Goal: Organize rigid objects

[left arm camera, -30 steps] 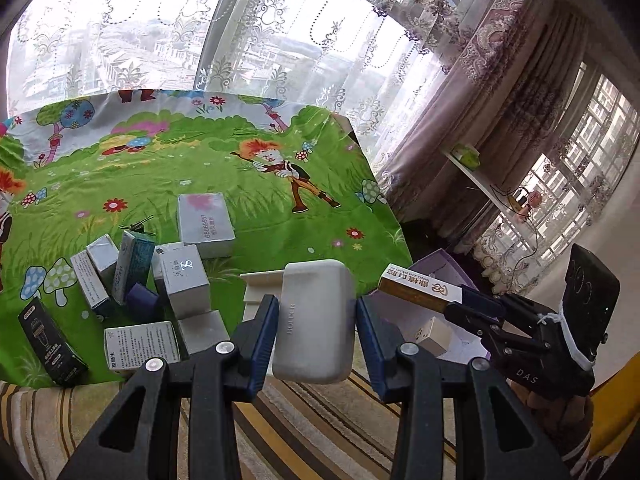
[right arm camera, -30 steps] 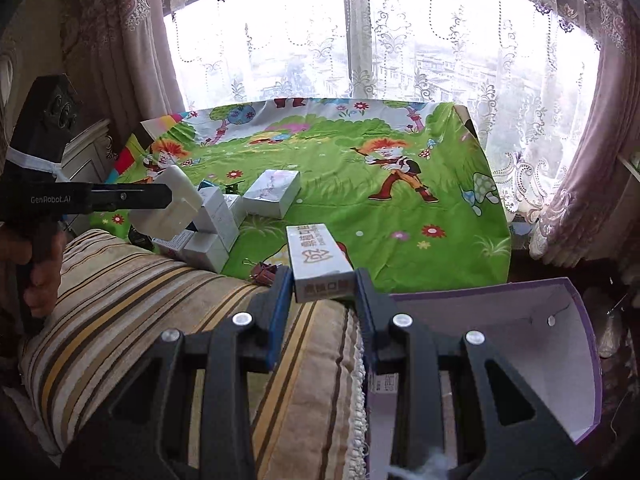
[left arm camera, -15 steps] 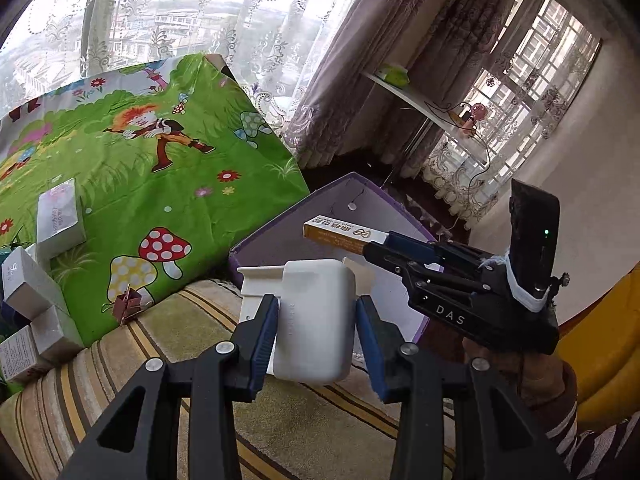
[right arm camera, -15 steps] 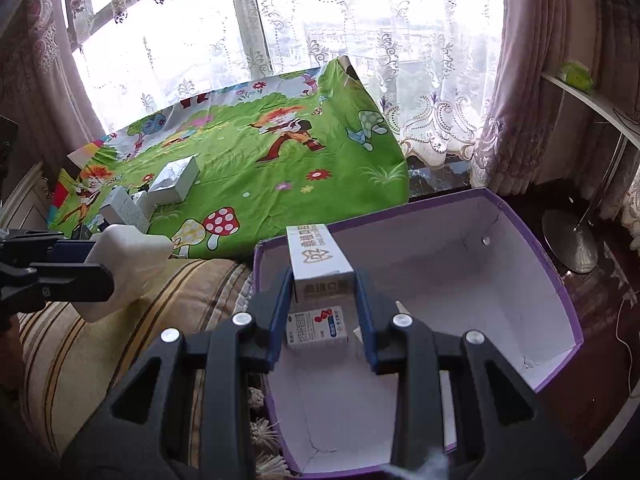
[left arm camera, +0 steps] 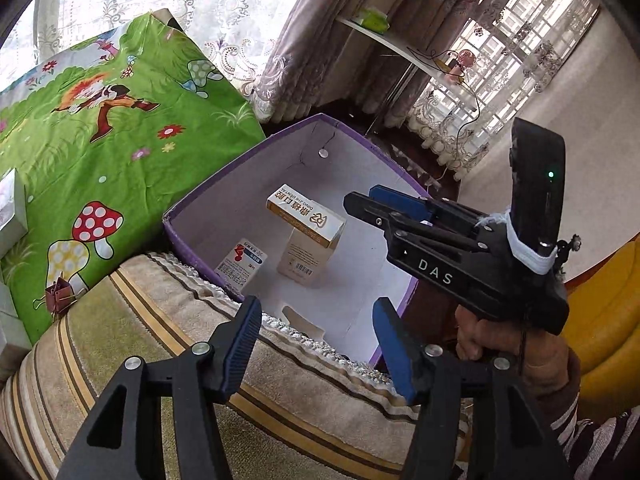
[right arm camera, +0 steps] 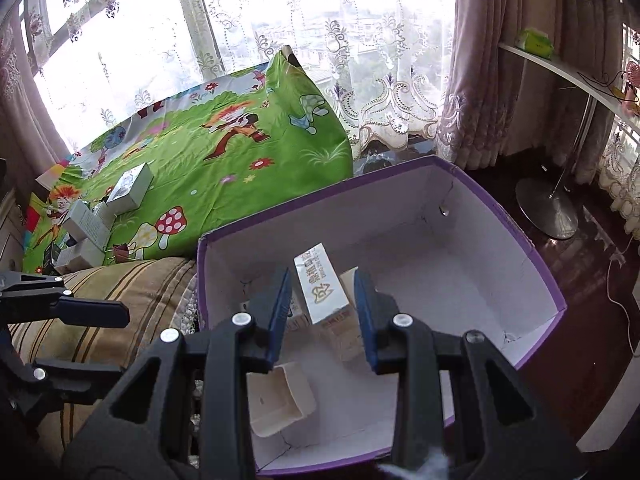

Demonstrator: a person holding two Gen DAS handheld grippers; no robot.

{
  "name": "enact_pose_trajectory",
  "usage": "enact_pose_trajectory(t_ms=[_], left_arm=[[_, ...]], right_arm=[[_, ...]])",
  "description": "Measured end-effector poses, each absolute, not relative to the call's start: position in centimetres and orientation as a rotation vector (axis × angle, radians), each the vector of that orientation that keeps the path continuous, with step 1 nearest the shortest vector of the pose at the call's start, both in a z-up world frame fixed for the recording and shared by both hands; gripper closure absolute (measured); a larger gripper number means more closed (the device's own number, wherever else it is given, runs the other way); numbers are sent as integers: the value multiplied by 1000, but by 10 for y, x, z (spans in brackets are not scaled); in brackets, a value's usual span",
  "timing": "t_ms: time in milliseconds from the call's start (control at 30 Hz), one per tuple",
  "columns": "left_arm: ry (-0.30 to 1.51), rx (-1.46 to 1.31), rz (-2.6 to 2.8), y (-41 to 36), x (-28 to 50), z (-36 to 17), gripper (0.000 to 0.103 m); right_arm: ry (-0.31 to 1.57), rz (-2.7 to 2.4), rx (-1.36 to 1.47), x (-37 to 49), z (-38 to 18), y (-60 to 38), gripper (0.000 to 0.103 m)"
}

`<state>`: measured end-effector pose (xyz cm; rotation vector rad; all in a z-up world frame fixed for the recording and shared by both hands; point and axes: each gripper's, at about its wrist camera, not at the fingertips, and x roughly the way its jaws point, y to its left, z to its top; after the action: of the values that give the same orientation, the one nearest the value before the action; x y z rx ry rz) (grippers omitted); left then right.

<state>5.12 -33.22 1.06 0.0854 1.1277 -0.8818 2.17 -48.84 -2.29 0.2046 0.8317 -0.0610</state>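
The white-and-gold carton (right arm camera: 322,290) sat tilted on top of a cream box (left arm camera: 306,258) inside the purple bin (right arm camera: 532,248), right between the right gripper (right arm camera: 323,316)'s spread fingers, not touching either as far as I could see. Left gripper (left arm camera: 316,344) was wide apart too and held nothing, out over the striped cushion (left arm camera: 168,316) at the bin's near edge. A cream tray (right arm camera: 280,400) lay below the right fingers.

Mid-frame in the left wrist view, a white-and-gold carton (left arm camera: 306,216) lies tilted atop an upright cream box (left arm camera: 306,256) inside the open purple-rimmed cardboard box (left arm camera: 188,236), a small red-and-blue printed packet (left arm camera: 241,262) leaning against its near wall.
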Motion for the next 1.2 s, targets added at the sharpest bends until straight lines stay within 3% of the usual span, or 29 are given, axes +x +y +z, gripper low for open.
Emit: enact_pose_trajectory(t_ms=[100,300,1200], left_arm=[[1133,54,-876,-327,53,11,39],[1116,-4,-873,-315,54,17,39],[991,-278,-652,-184,77,45,39]], right_arm=[[863,-73,227,22,-30,-491,40],[861,-42,221,23,-28,-482,29],[888,96,145,38,-9,-418,20]])
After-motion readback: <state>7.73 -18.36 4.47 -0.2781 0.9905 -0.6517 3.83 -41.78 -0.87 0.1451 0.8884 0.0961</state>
